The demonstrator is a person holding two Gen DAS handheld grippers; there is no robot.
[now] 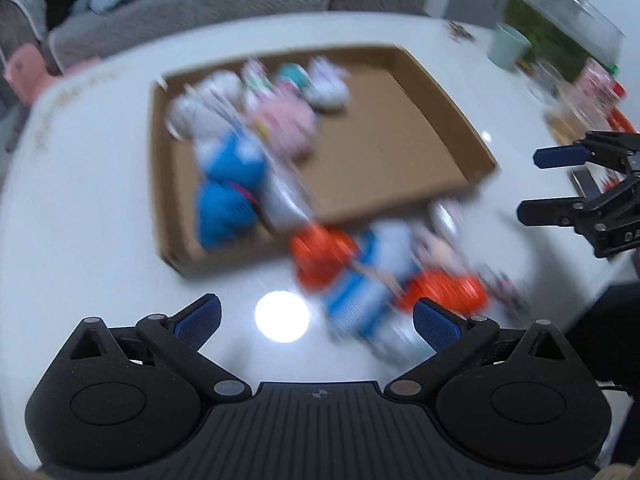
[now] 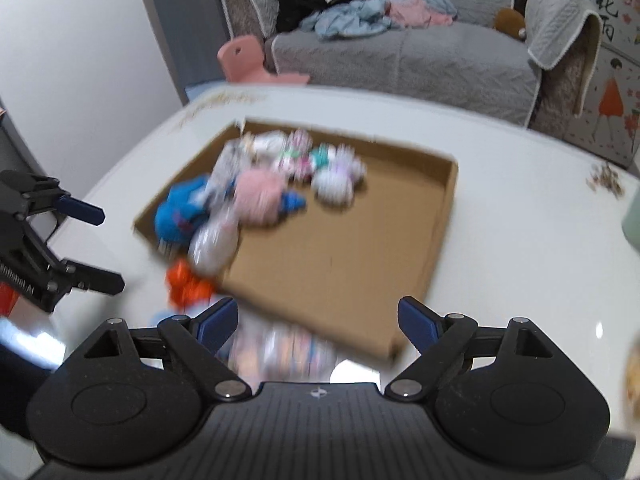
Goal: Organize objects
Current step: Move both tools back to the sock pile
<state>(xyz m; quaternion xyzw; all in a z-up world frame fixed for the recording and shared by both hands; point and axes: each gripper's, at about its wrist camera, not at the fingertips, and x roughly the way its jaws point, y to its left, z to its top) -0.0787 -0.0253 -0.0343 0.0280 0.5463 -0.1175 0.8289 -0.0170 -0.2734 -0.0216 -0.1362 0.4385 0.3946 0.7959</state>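
A shallow cardboard tray (image 1: 400,152) (image 2: 352,248) lies on the white table (image 1: 80,220). Several small toys are piled in its left part, among them a blue plush (image 1: 228,196) (image 2: 180,212), a pink plush (image 1: 284,124) (image 2: 258,196) and a white one (image 1: 328,88) (image 2: 334,184). Outside the tray's near edge lie blurred toys with orange parts (image 1: 320,252) (image 2: 186,284) and a blue-white body (image 1: 360,296). My left gripper (image 1: 316,316) is open and empty above the table near these toys. My right gripper (image 2: 316,316) is open and empty over the tray's near corner.
A pale green cup (image 1: 508,46) and jars (image 1: 592,92) stand at the table's far right in the left wrist view. A grey sofa (image 2: 400,48) with clothes and a pink stool (image 2: 244,58) are beyond the table. Both views are motion-blurred.
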